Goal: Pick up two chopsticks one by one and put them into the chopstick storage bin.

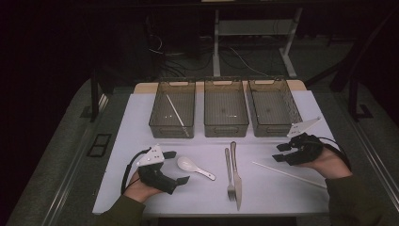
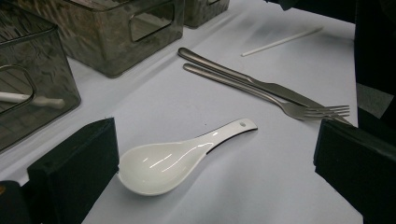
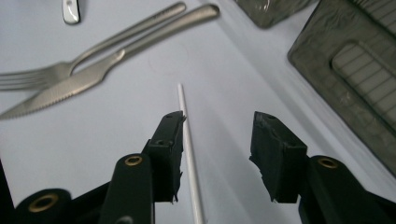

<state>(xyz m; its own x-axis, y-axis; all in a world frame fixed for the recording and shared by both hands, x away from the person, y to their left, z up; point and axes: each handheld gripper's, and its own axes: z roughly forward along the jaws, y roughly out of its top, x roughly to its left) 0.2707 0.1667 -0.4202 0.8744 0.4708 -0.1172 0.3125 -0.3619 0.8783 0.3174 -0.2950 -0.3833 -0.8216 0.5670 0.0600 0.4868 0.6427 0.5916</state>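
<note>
The right gripper [image 3: 217,156] has its two black fingers [image 3: 168,149] apart, and nothing is squeezed between them. A long thin white stick [image 3: 189,154] lies flat on the worktop in the gap, right next to one finger, while the other finger stands well away from it. Whether that near finger touches the stick, I cannot tell. From above, this gripper [image 1: 281,152] sits at the right side of the pale worktop [image 1: 141,113], and the stick [image 1: 287,174] runs out under the hand toward the near right edge. The left gripper [image 2: 210,172] also has its black fingers [image 2: 74,172] wide apart and holds nothing. A shiny white soup spoon [image 2: 173,161] lies between them on the worktop with its bowl near one finger and its handle pointing away. From above, the left gripper [image 1: 176,166] rests at the near left, with the spoon [image 1: 193,167] just beside it. In the middle lie a silver metal fork [image 1: 229,172] and a silver metal knife [image 1: 236,174], side by side and touching. Farther back stand three see-through grey plastic bins [image 1: 226,123] in a row. The left bin [image 1: 160,123] has another thin white stick [image 1: 176,113] inside it.
</note>
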